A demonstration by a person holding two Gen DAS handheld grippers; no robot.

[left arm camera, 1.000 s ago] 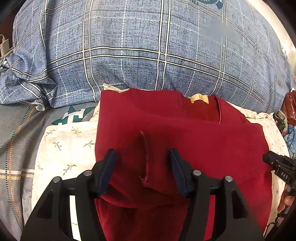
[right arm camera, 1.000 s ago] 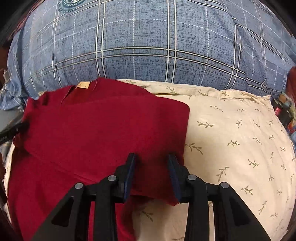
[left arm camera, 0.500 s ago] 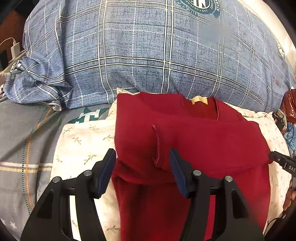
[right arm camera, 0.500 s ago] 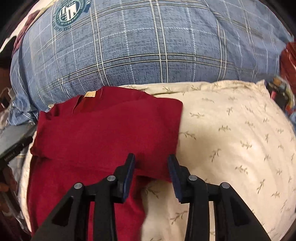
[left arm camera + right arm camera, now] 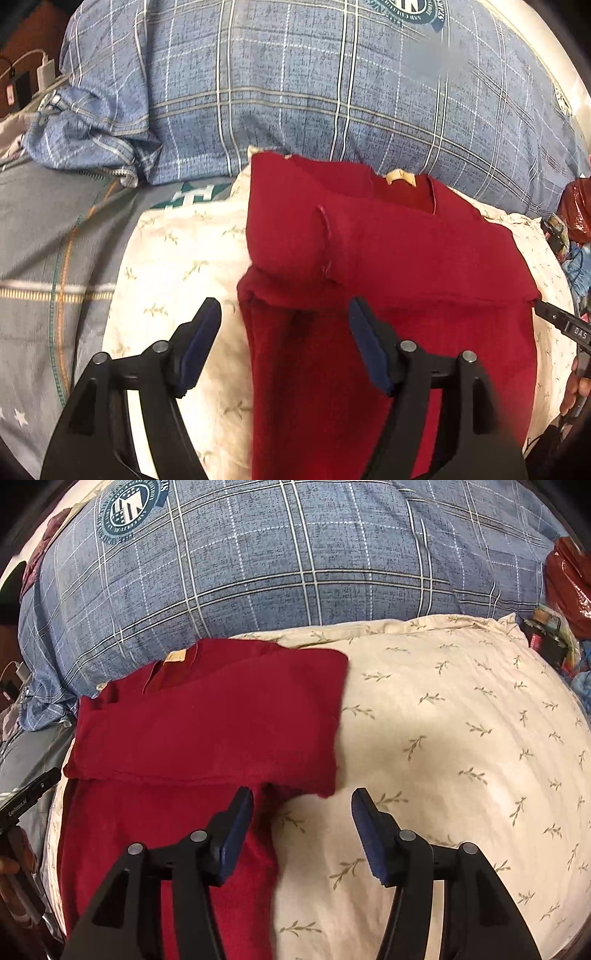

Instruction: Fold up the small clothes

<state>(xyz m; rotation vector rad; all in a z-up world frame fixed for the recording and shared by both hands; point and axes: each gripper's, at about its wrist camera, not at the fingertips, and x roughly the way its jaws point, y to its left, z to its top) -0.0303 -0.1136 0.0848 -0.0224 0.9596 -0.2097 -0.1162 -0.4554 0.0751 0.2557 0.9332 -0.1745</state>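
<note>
Red shirt (image 5: 399,258) lay folded on the floral pillow (image 5: 461,738).
My left tool (image 5: 284,339) and right tool (image 5: 301,823) were both opening, nothing gripped (cloth lay beneath them).

Loads of bare cream pillow (image 5: 461,738) right of the red shirt (image 5: 207,720); the big plaid pillow (image 5: 295,565) walls off the back.

shirt (image 5: 207,720) on cushion (image 5: 461,738) | quilt (image 5: 295,554) behind cushion
</note>
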